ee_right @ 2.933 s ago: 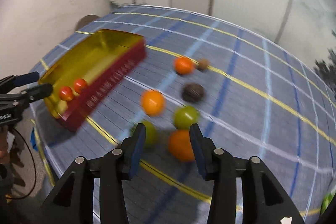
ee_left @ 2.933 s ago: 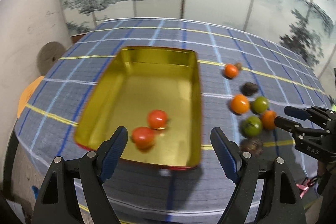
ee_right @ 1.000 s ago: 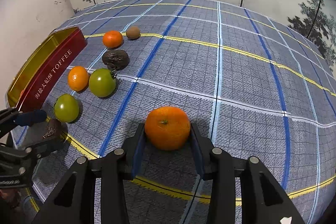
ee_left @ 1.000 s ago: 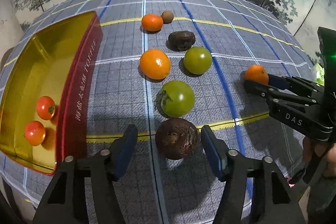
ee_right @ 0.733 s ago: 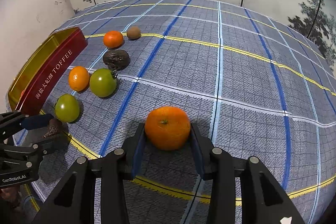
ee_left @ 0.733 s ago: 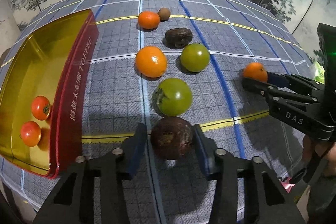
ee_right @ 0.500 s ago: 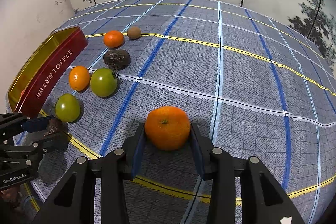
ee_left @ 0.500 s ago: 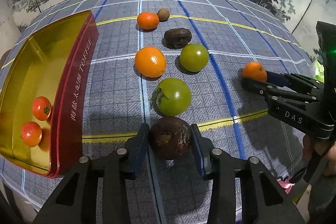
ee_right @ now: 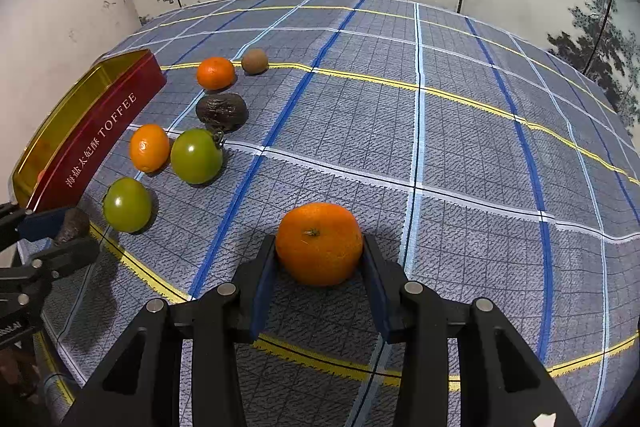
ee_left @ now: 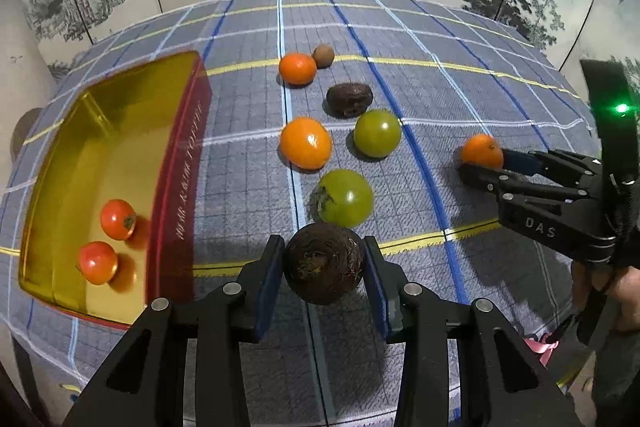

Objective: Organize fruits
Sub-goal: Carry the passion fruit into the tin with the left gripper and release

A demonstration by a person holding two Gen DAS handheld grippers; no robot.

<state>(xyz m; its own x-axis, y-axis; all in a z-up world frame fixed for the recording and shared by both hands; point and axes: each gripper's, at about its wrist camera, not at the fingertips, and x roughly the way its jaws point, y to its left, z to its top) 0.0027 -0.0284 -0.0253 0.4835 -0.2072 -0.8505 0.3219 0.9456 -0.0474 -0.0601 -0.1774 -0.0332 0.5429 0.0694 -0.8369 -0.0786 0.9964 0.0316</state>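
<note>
Clamped jaws on both handheld tools each grip a fruit above a blue plaid tablecloth (ee_right: 460,131): the left gripper (ee_left: 324,269) squeezes a wrinkled dark-brown round fruit (ee_left: 324,267) between its blue pads, while the right gripper (ee_right: 319,259) pinches a round orange tangerine (ee_right: 319,244). Beside them lie two green tomatoes (ee_left: 345,197), two smaller oranges (ee_left: 305,143), another dark wrinkled fruit (ee_left: 349,99) and a small brown one (ee_left: 323,55). A red-sided gold toffee tin (ee_left: 182,163) at left holds two red tomatoes (ee_left: 117,219).
</note>
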